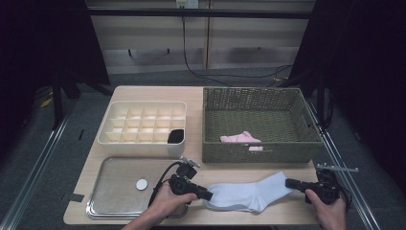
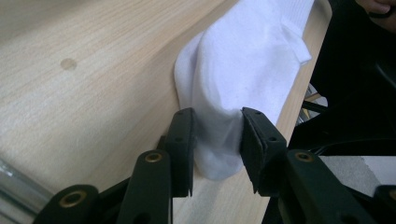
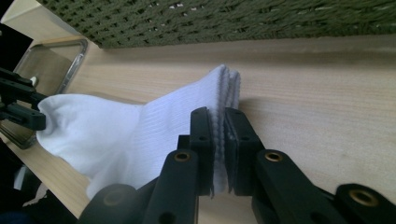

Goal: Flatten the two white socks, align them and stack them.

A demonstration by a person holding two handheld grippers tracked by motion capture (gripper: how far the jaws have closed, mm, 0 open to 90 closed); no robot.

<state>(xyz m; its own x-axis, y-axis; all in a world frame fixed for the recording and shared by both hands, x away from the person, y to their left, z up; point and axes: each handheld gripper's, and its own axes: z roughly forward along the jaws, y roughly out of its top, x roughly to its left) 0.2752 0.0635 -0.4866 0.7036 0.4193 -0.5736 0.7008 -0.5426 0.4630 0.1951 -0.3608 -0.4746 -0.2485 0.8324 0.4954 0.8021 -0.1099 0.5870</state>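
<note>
Your white sock (image 1: 249, 194) lies flat on the table (image 1: 158, 91), near the front edge, just in front of the green woven basket (image 1: 258, 117). Your left gripper (image 1: 205, 194) has its jaws pinching the toe end of the sock, with the cloth bunched up between them. Your right gripper (image 1: 290, 184) has its jaws squeezed tight on the open cuff end, so the sock is held at both ends. A pink cloth (image 1: 241, 139) sits inside the basket. To your left is a silver tray (image 1: 112, 191) with a small white round thing (image 1: 141, 184) on it. Behind the tray is a cream box with little squares (image 1: 143, 127), and one square holds something black (image 1: 176, 136).
</note>
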